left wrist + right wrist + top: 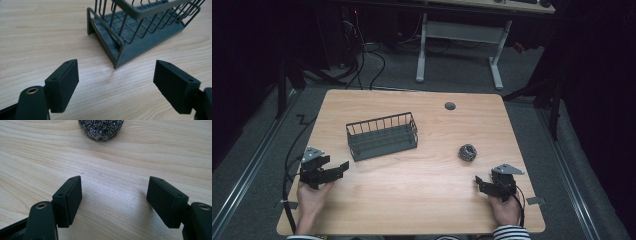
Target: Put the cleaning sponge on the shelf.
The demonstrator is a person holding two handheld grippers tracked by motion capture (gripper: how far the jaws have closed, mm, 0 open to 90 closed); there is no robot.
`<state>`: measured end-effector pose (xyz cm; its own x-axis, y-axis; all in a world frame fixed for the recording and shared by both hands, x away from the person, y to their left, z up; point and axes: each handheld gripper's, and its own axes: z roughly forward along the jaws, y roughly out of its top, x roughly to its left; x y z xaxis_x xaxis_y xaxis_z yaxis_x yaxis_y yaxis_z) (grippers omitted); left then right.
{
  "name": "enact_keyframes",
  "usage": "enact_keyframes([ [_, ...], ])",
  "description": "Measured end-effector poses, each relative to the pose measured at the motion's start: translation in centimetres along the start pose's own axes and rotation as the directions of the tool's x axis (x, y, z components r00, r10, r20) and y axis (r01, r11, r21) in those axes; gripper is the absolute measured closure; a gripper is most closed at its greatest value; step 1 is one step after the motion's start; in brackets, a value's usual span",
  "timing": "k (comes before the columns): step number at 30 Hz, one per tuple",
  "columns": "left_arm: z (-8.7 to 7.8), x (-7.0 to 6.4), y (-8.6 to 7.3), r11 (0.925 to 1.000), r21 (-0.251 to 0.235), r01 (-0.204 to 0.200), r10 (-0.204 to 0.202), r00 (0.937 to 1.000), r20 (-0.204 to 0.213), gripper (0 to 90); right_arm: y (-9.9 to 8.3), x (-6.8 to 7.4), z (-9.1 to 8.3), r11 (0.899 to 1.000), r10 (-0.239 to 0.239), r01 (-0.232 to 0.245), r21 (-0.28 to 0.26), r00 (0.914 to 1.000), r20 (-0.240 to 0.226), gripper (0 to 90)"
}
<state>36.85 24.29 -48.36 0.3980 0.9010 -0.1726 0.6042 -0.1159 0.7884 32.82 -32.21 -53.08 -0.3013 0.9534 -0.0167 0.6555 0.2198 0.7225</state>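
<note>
Black tools [343,166], striped right sleeve [511,233]

Your left gripper [343,167] sits with its jaws spread wide over bare wood, and the only thing ahead of it is the near corner of the wire basket [117,53], which stands just beyond the jaw tips and blocks a straight push forward. Your right gripper [478,183] also has its jaws wide apart, with open table [412,190] running up to the steel scourer [101,128], the lone obstacle on that side. Between your two hands the tabletop lies open, and the basket and scourer stand well apart, leaving a wide lane between them.
</note>
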Motion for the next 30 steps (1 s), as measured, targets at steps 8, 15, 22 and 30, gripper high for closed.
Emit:
enact_keyframes([
  [8, -1.4, -0.2, 2.6, 0.9991, -0.042, 0.006, -0.005, 0.9992, 0.040, 19.6, 0.0, 0.0, 0.0, 1.000, 0.000, 0.000, 0.000, 1.0000, 0.000, 28.8],
  [15, -1.3, -0.3, 4.5, 0.9988, -0.049, 0.007, -0.005, 0.9990, 0.045, 19.5, 0.0, 0.0, 0.0, 1.000, 0.000, 0.000, 0.000, 1.0000, 0.000, 28.8],
  [22, 0.4, -0.6, 6.2, 0.9995, -0.031, 0.005, -0.004, 0.9988, 0.048, 21.5, 0.0, 0.0, 0.0, 1.000, 0.000, 0.000, 0.000, 1.0000, 0.000, 28.8],
  [30, 2.7, -0.8, 7.0, 1.0000, 0.001, 0.006, -0.006, 0.9993, 0.037, 24.8, 0.0, 0.0, 0.0, 1.000, 0.000, 0.000, 0.000, 1.0000, 0.000, 28.8],
])
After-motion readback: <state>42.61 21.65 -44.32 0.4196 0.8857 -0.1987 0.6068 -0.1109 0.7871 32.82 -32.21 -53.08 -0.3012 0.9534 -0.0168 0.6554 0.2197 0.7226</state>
